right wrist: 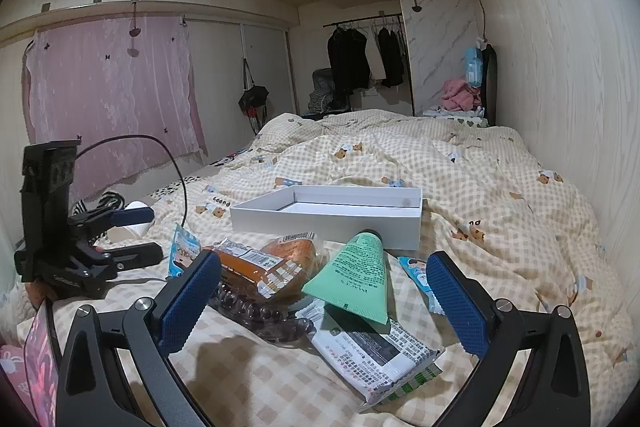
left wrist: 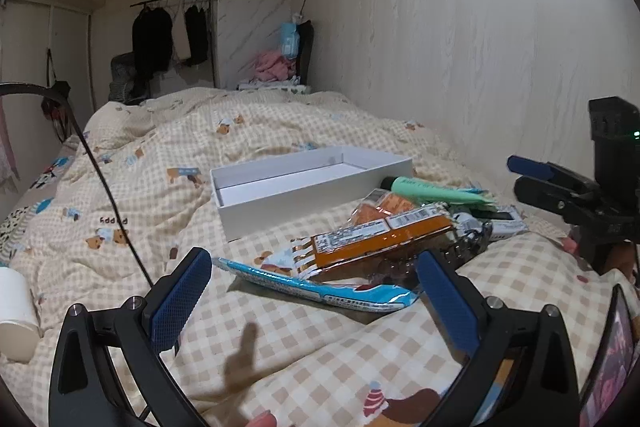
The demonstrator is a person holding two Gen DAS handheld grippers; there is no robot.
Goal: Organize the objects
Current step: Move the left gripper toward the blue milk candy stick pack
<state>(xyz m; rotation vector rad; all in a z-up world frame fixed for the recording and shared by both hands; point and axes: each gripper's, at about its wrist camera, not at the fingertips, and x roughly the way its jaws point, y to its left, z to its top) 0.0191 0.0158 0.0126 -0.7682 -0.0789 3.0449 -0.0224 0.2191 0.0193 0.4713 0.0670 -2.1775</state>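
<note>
Only rightward: pink curtain (right wrist: 108,95), absent leftward.

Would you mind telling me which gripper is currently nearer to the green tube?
Right. The right gripper is open with the green tube lying between its fingers. The left gripper is open over the blue snack packet, with the tube farther off beyond the orange packet.
</note>
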